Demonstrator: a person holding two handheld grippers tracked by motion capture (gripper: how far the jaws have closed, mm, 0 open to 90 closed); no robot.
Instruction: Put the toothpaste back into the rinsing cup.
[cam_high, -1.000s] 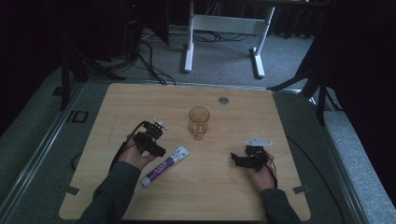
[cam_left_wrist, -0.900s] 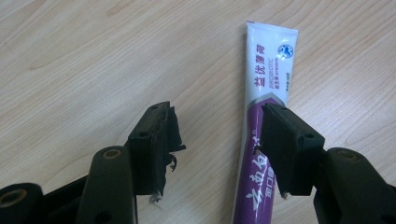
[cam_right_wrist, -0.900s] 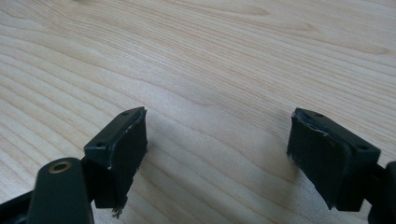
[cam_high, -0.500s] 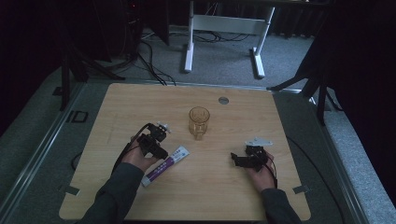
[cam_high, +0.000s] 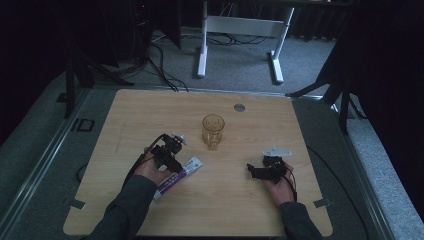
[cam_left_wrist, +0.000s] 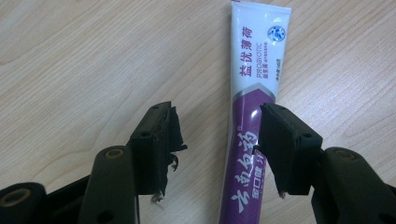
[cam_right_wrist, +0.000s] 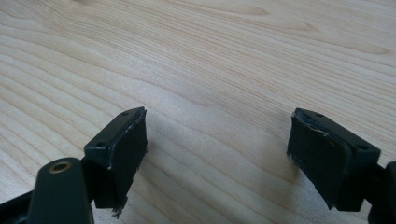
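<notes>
On the counter (cam_high: 300, 130), the tube (cam_left_wrist: 252, 126) lay lengthwise along my left tool (cam_left_wrist: 217, 144), between its spread jaws, which had been closing a bit; my right tool (cam_right_wrist: 217, 154) gaped well apart.

high view: set above the near table edge, aimed forward and down, far off; whole wooden table (cam_high: 150, 110) seen mid-frame | left gripper view: carried close over the tabletop, toothpaste tube (cam_left_wrist: 254, 93) right of centre; tube shared with high view (cam_high: 177, 172) | right gripper view: held low, close, bare wood grain ahead
</notes>
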